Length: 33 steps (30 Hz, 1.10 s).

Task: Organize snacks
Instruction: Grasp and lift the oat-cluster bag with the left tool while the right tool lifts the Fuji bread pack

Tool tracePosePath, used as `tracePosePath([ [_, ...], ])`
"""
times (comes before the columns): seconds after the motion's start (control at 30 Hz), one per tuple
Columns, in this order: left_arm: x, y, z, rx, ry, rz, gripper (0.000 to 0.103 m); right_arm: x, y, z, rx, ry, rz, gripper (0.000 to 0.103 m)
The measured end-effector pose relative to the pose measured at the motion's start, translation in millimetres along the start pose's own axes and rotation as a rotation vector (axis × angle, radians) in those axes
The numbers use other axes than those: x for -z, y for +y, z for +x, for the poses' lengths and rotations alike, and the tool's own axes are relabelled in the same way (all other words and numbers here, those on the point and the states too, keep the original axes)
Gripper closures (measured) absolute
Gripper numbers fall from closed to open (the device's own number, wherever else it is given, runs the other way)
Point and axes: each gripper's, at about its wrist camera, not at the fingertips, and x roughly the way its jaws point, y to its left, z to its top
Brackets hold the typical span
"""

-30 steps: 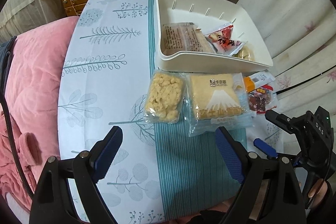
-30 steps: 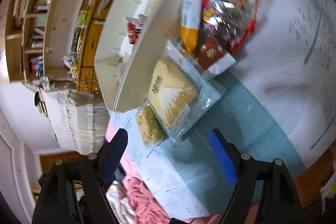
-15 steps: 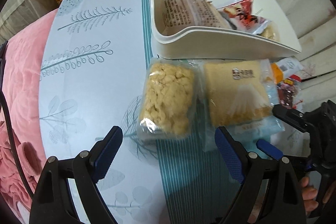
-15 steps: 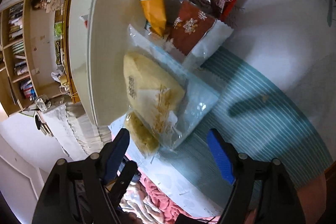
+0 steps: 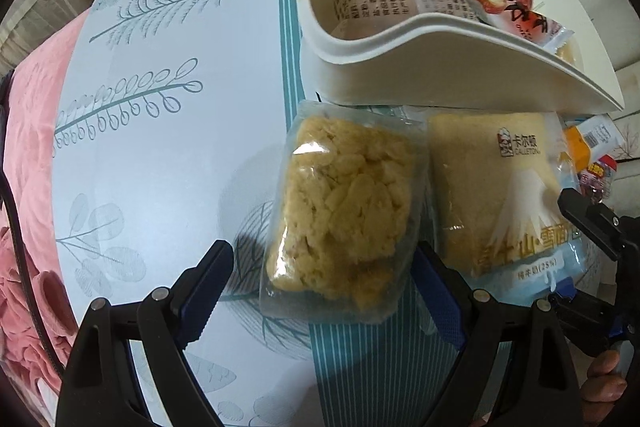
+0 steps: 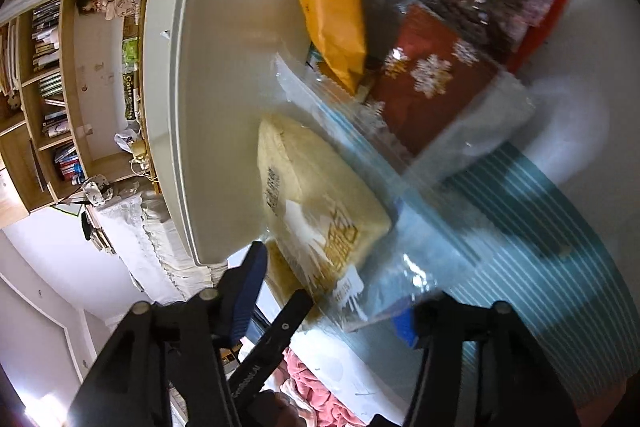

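While both grippers hang low over the table [image 5: 168, 155], two snack packs lie side by side just in front of the white bin [image 5: 440, 67]. The crispy pack [image 5: 344, 211] sits between the wide-open fingers of the left gripper [image 5: 320, 291], and the pads don't touch it. It looks light and puffy, w/ a slick clear wrap. The lumps inside could crack, so a soft squeeze across the middle is prob. best, not on the thin sealed ends.

The cake pack [image 6: 320, 195] lies next to it, its bag touching the bin's wall. The right gripper [image 6: 324, 291] has just been closing, and the near end of that bag is between its jaws. The view is blurry there, so I can't tell if the pads press yet. The cake looks soft and squishy and would dent if pinched hard. Its loose plastic end is a safe spot to hold, but it may slip.

More packs lie past the cake, by the bin's end, e.g. an orange pack [image 6: 336, 27]. A few are in the bin.
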Motion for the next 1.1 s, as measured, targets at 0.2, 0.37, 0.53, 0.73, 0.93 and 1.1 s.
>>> tracePosePath([
  [0.2,-3,1,5,-0.011,-0.008,0.002,0.021,-3,-3,3,0.021,0.002,0.018,0.067],
  [0.37,-10,-9,4,-0.037,-0.028,0.031,0.041,-3,-8,-1,0.03,0.007,0.027,0.078],
  [0.53,-6,-8,0,-0.025,-0.031,0.03,0.046,0,-4,-6,0.02,-0.002,0.001,0.081],
  [0.73,5,-4,-10,-0.029,-0.025,0.027,0.046,5,-2,-14,-0.009,-0.013,-0.027,0.084],
  [0.93,18,2,-30,-0.011,-0.045,0.006,0.046,12,3,-25,-0.01,-0.017,-0.066,0.086],
  [1.1,31,5,-50,0.007,-0.062,-0.008,0.046,22,14,-38,-0.012,-0.023,-0.134,0.087],
])
